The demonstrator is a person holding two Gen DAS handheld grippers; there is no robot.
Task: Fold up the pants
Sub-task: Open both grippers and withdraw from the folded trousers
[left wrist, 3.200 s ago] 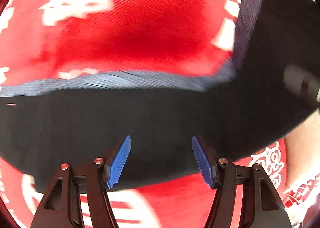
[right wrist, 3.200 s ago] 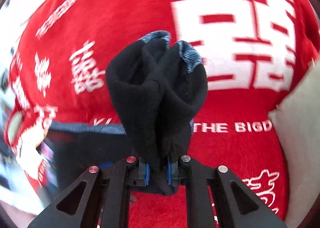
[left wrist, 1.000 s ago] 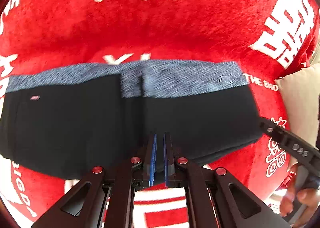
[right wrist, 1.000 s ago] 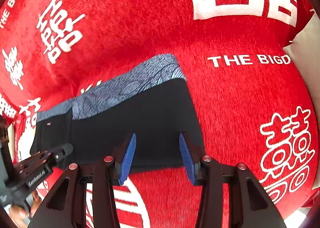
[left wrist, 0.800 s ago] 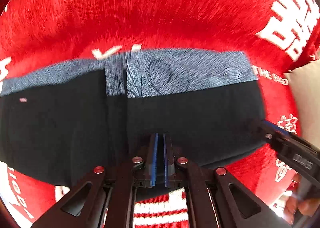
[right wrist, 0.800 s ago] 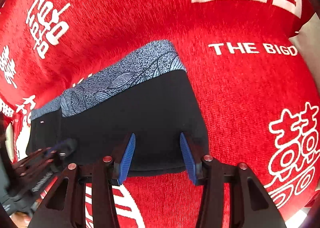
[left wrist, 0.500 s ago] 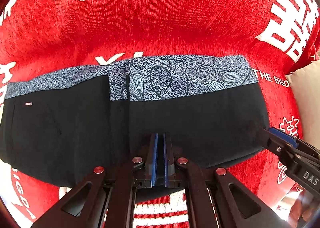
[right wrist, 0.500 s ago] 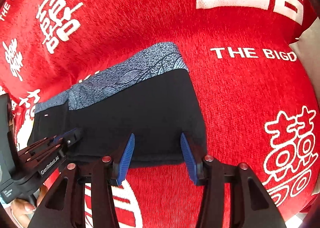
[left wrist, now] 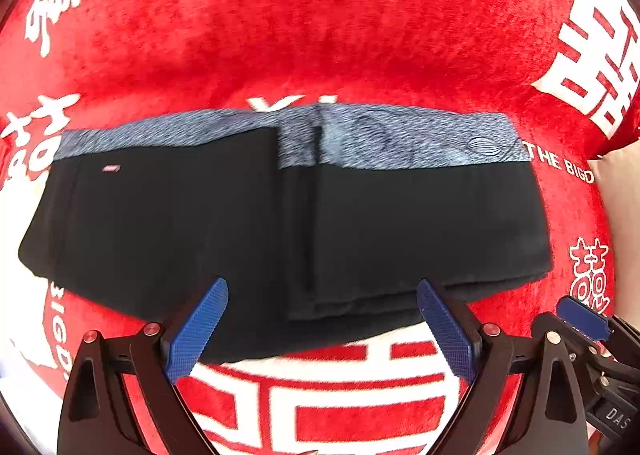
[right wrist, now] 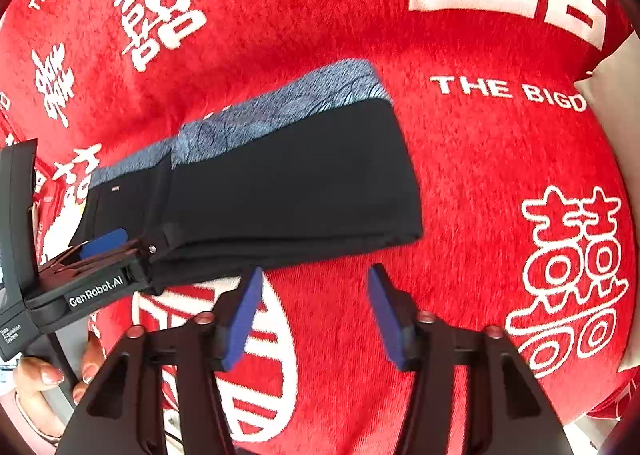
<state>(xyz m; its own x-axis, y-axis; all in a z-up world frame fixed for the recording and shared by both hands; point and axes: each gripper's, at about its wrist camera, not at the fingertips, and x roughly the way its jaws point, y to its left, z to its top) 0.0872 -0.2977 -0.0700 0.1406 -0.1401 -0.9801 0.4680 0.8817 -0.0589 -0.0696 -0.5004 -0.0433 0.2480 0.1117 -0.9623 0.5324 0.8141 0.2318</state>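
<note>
The black pants (left wrist: 224, 223) with a blue-grey patterned waistband (left wrist: 400, 139) lie folded flat on the red blanket (left wrist: 304, 39). The right part lies doubled over the left part. My left gripper (left wrist: 320, 327) is open and empty, its blue pads just at the pants' near edge. In the right wrist view the pants (right wrist: 288, 179) lie ahead and to the left. My right gripper (right wrist: 316, 315) is open and empty, a little short of the near fold. The left gripper (right wrist: 100, 251) shows there at the pants' left near edge.
The red blanket (right wrist: 500, 183) with white characters and lettering covers the whole surface. A pale cushion (left wrist: 620, 191) lies at the right edge. The right gripper (left wrist: 584, 319) shows at the lower right of the left wrist view. A hand (right wrist: 44, 379) holds the left gripper's handle.
My left gripper has opened and let go of the pants' near edge, backing off slightly. My right gripper has pulled back from the fold and stays open. The pants lie still.
</note>
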